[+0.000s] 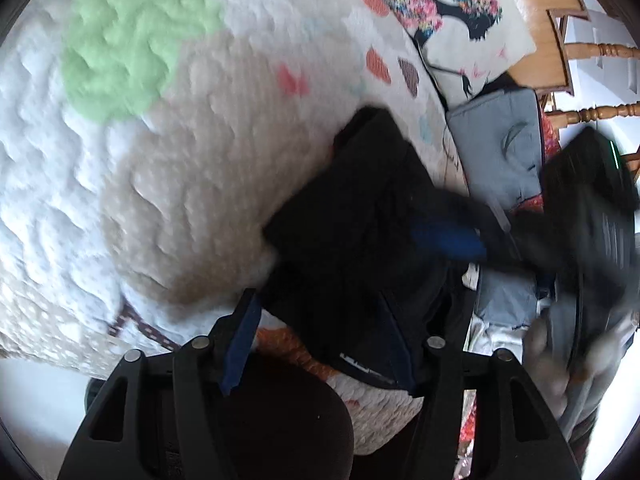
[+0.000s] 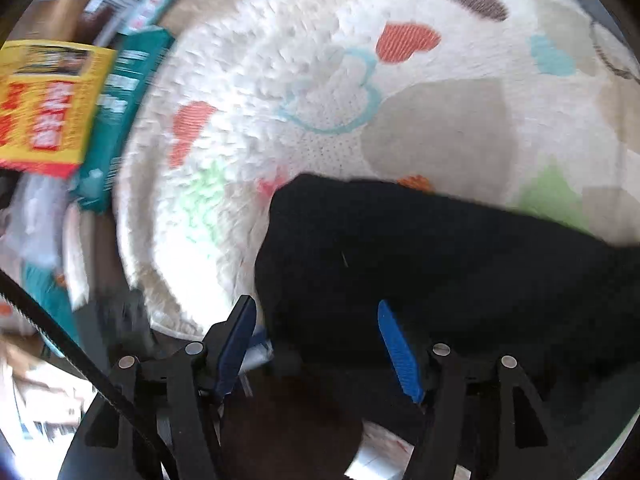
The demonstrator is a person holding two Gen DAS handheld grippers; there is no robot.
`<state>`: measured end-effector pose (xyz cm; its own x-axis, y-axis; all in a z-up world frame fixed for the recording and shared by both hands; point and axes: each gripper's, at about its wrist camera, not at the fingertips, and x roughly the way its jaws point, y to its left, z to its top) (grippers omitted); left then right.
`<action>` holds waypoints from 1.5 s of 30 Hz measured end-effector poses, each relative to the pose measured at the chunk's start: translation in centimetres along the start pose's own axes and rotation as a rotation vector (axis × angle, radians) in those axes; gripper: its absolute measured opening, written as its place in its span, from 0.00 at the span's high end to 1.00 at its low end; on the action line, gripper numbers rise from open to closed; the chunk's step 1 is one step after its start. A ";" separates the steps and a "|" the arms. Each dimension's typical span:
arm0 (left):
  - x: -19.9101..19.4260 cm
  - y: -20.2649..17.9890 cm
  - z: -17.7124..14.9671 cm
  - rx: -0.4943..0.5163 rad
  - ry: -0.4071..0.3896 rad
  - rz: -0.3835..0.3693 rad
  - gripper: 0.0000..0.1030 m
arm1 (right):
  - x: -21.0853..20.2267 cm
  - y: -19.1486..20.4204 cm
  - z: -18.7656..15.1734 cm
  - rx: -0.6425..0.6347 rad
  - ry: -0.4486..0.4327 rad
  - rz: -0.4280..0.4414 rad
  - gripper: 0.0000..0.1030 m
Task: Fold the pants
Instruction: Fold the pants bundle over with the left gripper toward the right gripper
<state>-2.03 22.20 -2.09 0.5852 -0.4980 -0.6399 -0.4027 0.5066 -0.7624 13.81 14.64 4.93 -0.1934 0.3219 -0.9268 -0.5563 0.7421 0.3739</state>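
Here we work on a quilted bed cover (image 1: 168, 184), white with hearts and colour patches, which carries everything. One pair of black pants (image 1: 360, 240) lies on it as a compact dark bundle, already folded down at least partly by our reading, though blur hides the layers. In the left wrist view the bundle sits straight ahead of and partly between the fingers, its long axis running from near us up and away, leaning slightly left toward the far corner. In the right wrist view the same pants (image 2: 440, 264) spread ahead and off to the right of the fingers, long axis roughly left to right. Both tools are near; we judge the left gripper (image 1: 320, 344) the better centred on the cloth, the right gripper (image 2: 320, 344) at its near-left edge. Both stand wide apart, holding nothing, though the left one's right finger is hidden against the dark cloth. The right tool also shows in the left view as a blurred blue pad over the pants. Beyond the bundle: one grey garment (image 1: 500, 148), one printed pillow (image 1: 448, 16), wooden chair rails (image 1: 592, 50). By the bed edge: one yellow box (image 2: 48, 100), one teal box (image 2: 120, 112). Counts: two grippers, one pants.
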 end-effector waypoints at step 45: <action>10.4 -27.4 -14.6 0.631 0.235 -0.024 0.70 | -15.8 -25.0 -17.0 0.312 -0.416 -0.047 0.77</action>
<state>4.82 -7.08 10.76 0.3910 -0.6183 -0.6818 0.1387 0.7719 -0.6204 17.00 -18.97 9.63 0.1984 0.4437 -0.8740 -0.2771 0.8807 0.3842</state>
